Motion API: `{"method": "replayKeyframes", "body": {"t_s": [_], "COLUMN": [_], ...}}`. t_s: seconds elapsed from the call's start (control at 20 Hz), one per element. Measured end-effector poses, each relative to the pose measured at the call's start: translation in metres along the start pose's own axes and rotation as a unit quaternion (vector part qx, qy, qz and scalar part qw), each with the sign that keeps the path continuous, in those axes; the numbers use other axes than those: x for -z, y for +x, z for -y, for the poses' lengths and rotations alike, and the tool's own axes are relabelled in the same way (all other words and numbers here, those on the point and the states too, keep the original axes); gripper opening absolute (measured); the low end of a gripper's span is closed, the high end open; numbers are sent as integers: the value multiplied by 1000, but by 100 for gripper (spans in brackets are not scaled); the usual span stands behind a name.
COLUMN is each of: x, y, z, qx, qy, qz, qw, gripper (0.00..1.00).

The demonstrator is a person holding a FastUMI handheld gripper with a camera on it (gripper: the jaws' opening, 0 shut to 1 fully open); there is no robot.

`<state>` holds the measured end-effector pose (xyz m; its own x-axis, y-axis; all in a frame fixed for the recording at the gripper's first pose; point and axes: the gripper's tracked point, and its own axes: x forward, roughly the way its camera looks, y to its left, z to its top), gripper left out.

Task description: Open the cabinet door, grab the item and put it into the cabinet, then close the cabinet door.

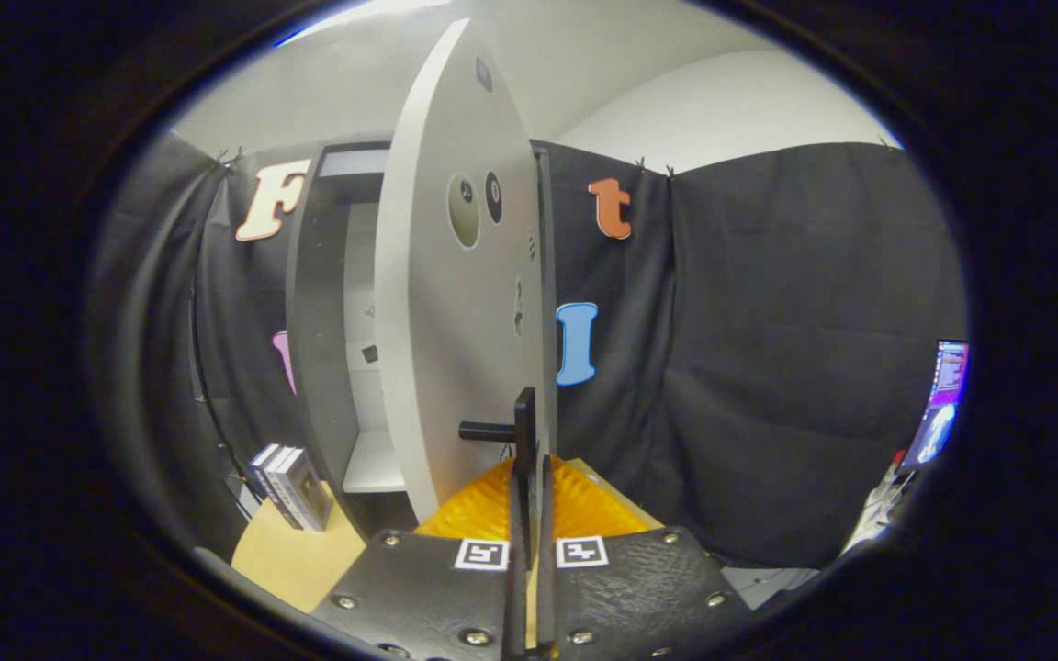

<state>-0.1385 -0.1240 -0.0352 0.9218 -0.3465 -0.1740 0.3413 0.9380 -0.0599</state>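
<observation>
The grey cabinet (pixel 318 349) stands against the booth wall with its door (pixel 455 349) swung out toward me, so I see it nearly edge-on. A dark handle (pixel 501 428) sticks out low on the door's near edge. My gripper (pixel 531 468) is right at that handle, its two fingers (pixel 517 514) close together with the handle's upright bar pinched between their tips. Through the opening left of the door a white shelf (pixel 373 464) shows inside. A small stack of upright books (pixel 290 485) stands on the wooden tabletop (pixel 286 555) left of the cabinet.
An orange ribbed mat (pixel 483 514) lies on the table under and just beyond the fingers. Black cloth walls close in the left, back and right. A lit laptop screen (pixel 944 404) sits far to the right, with white clutter below it.
</observation>
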Motion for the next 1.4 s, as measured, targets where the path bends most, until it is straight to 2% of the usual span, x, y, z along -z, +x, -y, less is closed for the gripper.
{"method": "replayKeyframes", "body": {"t_s": [0.1,0.25,0.35,0.65,0.9,1.2,1.4], "x": [-2,-1,1,8,9,13,12], "y": [1,2,6,6,-1,-17,-20], "z": [7,6,12,66,92,129,119], "qx": [-22,-84,-93,-39,-11,55,46], "qy": [21,79,97,64,61,29,38], "qz": [-7,-18,-17,-11,-5,3,12], "qw": [1000,993,991,997,998,998,998], "gripper": [5,5,5,7,9,8,9]}}
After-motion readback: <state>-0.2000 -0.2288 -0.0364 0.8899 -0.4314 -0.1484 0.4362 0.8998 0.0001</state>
